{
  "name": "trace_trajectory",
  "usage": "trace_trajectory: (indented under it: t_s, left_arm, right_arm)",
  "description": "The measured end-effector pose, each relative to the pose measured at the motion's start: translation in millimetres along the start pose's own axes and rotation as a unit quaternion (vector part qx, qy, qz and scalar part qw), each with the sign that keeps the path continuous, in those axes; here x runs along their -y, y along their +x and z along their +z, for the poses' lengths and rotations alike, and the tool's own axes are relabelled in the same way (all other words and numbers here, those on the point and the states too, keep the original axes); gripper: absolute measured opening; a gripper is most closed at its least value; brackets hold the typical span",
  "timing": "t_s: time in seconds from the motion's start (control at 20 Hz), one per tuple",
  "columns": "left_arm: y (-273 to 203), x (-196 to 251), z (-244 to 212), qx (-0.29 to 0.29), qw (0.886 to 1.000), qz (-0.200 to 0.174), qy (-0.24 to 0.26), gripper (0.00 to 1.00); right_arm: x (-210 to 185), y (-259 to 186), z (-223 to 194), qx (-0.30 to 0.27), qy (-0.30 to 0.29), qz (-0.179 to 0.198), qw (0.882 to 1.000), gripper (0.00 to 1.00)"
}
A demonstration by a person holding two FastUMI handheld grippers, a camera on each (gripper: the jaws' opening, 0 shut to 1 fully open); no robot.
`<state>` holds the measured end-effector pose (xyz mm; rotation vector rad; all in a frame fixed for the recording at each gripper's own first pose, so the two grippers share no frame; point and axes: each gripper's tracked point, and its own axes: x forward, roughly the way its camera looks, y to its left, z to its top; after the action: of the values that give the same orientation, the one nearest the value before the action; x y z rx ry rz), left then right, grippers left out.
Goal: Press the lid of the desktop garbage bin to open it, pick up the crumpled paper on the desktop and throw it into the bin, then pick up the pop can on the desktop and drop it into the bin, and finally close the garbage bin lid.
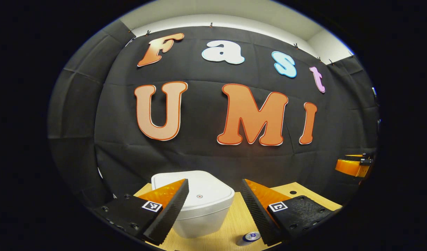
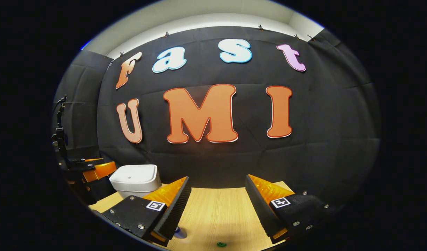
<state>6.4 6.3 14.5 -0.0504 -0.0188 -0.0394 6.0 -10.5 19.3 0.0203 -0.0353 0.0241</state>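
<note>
A white desktop bin (image 1: 199, 205) with its lid down stands on the wooden table (image 1: 234, 223), just ahead of my left gripper (image 1: 215, 188), whose fingers are spread wide with nothing between them. The top of a pop can (image 1: 250, 237) shows low on the table, right of the bin. In the right gripper view the bin (image 2: 135, 179) sits at the far left and a bit of the can (image 2: 180, 233) peeks out beside the left finger. My right gripper (image 2: 218, 188) is open and empty above bare table. The left gripper (image 2: 94, 170) hovers left of the bin there.
The black cloth wall stands close behind the table's far edge. The right gripper (image 1: 354, 165) shows at the right rim of the left gripper view. A small green spot (image 2: 220, 244) lies on the table (image 2: 220, 212) near the bottom. A dark round hole (image 1: 292, 192) marks the table's far right.
</note>
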Motion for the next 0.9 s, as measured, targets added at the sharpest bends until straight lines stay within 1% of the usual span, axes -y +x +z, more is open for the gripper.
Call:
trace_trajectory:
  t_s: [0.15, 0.4, 0.5, 0.65, 0.9]
  left_arm:
    - [4.0, -1.7, -0.9, -0.003, 1.000, -0.007, -0.008, 0.94]
    - [5.2, -6.4, 1.5, -0.004, 1.000, -0.001, 0.000, 0.94]
    - [3.4, 1.2, 1.8, -0.001, 1.000, -0.013, 0.000, 0.93]
    - [5.0, 0.3, 3.3, 0.000, 1.000, -0.010, 0.009, 0.93]
    - [2.7, 11.4, 5.5, 0.000, 1.000, -0.022, 0.017, 0.93]
  right_arm:
    - [-7.1, -0.5, 0.6, -0.001, -0.008, 0.007, 1.000, 0.94]
    - [-9.6, -0.2, 1.6, -0.003, -0.004, 0.010, 1.000, 0.94]
    - [-11.3, -0.2, 4.4, 0.001, -0.001, 0.015, 1.000, 0.94]
    - [-7.9, 1.3, 2.2, -0.003, -0.001, 0.012, 1.000, 0.94]
    - [-2.4, 0.1, 0.9, -0.005, -0.004, 0.009, 1.000, 0.94]
